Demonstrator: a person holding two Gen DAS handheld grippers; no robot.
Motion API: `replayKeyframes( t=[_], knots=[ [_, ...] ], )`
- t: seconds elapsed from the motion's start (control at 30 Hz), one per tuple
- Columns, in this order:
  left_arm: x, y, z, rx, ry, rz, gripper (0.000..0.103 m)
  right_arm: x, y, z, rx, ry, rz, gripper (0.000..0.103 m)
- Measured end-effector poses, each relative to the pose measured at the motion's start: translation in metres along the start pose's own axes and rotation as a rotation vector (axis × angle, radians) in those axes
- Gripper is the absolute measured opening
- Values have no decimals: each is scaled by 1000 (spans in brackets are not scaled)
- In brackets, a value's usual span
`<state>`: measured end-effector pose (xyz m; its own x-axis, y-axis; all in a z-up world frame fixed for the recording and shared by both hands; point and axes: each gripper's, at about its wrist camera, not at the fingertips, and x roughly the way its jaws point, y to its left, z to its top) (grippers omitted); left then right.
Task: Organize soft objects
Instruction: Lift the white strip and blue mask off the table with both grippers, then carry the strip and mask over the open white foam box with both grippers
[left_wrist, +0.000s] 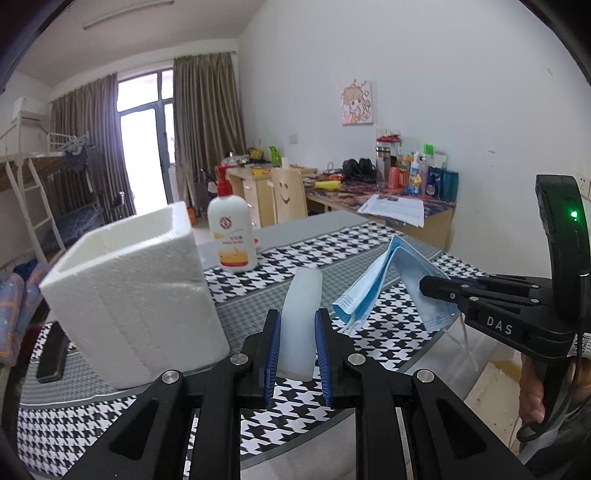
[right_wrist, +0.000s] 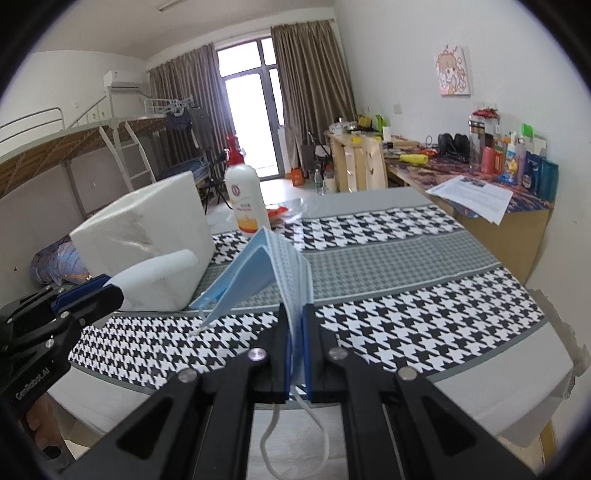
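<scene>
Styrofoam box (left_wrist: 136, 295) looks empty so far, so nothing's sorted yet. Left gripper (left_wrist: 297, 332) is clamped on a white foam piece (left_wrist: 301, 321) just beside it; right gripper (right_wrist: 295, 343) pinches the blue masks (right_wrist: 266, 273) near it, both off the table.

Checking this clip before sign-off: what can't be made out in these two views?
- Foam box interior: both views, hidden by its own walls.
- Bottle label print: both views, too small.
- Dark flat object: left wrist view, partly behind the box, unidentifiable.
- Mask ear loop: right wrist view, cut by the bottom edge.
</scene>
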<state>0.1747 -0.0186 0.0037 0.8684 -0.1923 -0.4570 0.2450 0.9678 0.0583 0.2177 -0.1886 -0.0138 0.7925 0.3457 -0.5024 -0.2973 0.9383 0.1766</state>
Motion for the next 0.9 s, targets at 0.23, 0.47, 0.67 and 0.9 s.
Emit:
replayKeyframes(
  t=[0.23,0.47,0.67,0.9],
  knots=[
    [-30,9,0,-16,-55,56,20,-16,16,2,-25,-41,40,8],
    [-53,25,-7,-45,-77,115,20,-22,38,3,-64,-54,103,8],
    [-65,41,-15,-73,-74,167,20,-19,55,2,-100,-50,152,8],
    [-79,62,-28,-108,-73,227,20,-14,84,-1,-142,-34,211,8]
  ],
)
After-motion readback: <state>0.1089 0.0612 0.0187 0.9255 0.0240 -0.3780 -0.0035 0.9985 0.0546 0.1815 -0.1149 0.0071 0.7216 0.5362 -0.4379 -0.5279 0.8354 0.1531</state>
